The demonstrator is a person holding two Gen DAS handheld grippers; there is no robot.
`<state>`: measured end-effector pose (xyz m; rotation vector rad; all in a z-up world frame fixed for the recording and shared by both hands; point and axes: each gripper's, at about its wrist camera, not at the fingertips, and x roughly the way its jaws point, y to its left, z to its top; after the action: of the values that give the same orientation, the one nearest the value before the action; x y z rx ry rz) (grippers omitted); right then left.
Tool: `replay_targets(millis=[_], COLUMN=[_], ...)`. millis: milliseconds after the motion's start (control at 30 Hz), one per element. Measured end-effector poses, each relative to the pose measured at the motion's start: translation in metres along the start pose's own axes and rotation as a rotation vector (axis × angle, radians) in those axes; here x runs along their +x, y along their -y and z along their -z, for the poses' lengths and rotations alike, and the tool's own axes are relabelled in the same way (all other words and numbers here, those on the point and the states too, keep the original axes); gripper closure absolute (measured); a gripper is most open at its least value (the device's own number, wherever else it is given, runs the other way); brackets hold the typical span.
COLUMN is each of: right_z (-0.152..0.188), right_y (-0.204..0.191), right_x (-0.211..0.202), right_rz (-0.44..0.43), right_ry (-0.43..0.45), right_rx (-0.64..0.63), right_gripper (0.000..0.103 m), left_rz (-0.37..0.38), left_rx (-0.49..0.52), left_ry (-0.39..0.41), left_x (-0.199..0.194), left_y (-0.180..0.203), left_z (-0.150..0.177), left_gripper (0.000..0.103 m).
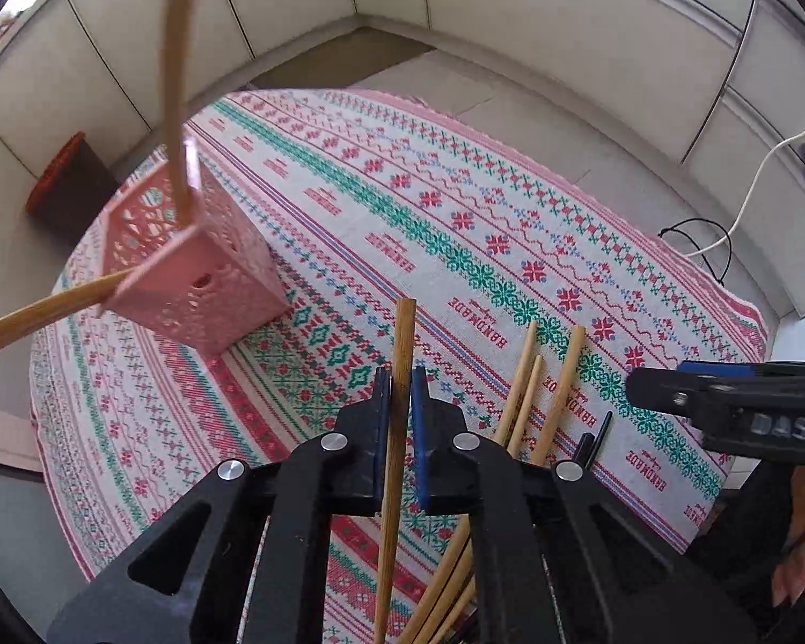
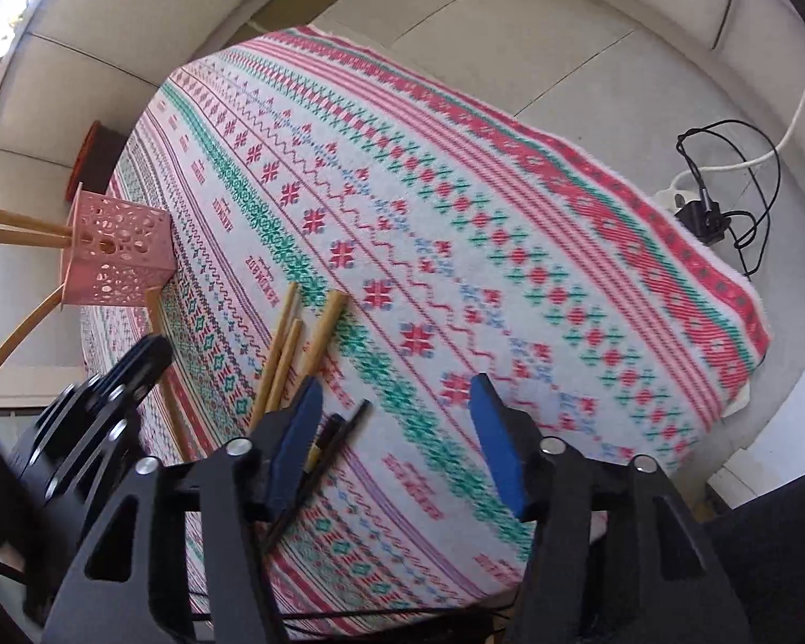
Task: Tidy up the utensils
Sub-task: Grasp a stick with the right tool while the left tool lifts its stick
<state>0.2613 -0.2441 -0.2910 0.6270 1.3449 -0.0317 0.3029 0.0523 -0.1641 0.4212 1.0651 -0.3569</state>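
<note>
My left gripper [image 1: 401, 375] is shut on a wooden chopstick [image 1: 400, 375] and holds it above the patterned tablecloth [image 1: 456, 225]. A pink perforated holder [image 1: 188, 263] stands to the left with wooden sticks [image 1: 174, 80] poking out of it; it also shows in the right wrist view [image 2: 118, 255]. Several loose wooden chopsticks [image 1: 542, 392] lie on the cloth right of the left gripper, also in the right wrist view [image 2: 295, 349]. My right gripper [image 2: 397, 392] is open and empty above the cloth, with dark chopsticks [image 2: 327, 445] by its left finger.
The round table's edge curves close around the cloth. A dark pot with a red rim [image 1: 61, 182] stands on the floor beyond the holder. A power strip with cables [image 2: 703, 204] lies on the floor at right. Tiled walls surround the area.
</note>
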Motion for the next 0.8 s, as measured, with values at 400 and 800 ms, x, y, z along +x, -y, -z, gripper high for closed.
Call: replay_targets(millis=[400, 800], right_z=[-0.02, -0.004], right_y=[-0.042, -0.054], right_x=[0.029, 0.0], right_rz=[0.157, 0.045], right_ry=[0.024, 0.171], right_rx=[0.075, 0.07], right_gripper=[0.091, 0.094], left_rz=[-0.022, -0.014], left_rx=[-0.064, -0.177], left_ry=[0.152, 0.248], left_x=[-0.062, -0.108], left_y=[-0.037, -0.064], left_z=[0.023, 0.03], left_gripper=[0.096, 0.096])
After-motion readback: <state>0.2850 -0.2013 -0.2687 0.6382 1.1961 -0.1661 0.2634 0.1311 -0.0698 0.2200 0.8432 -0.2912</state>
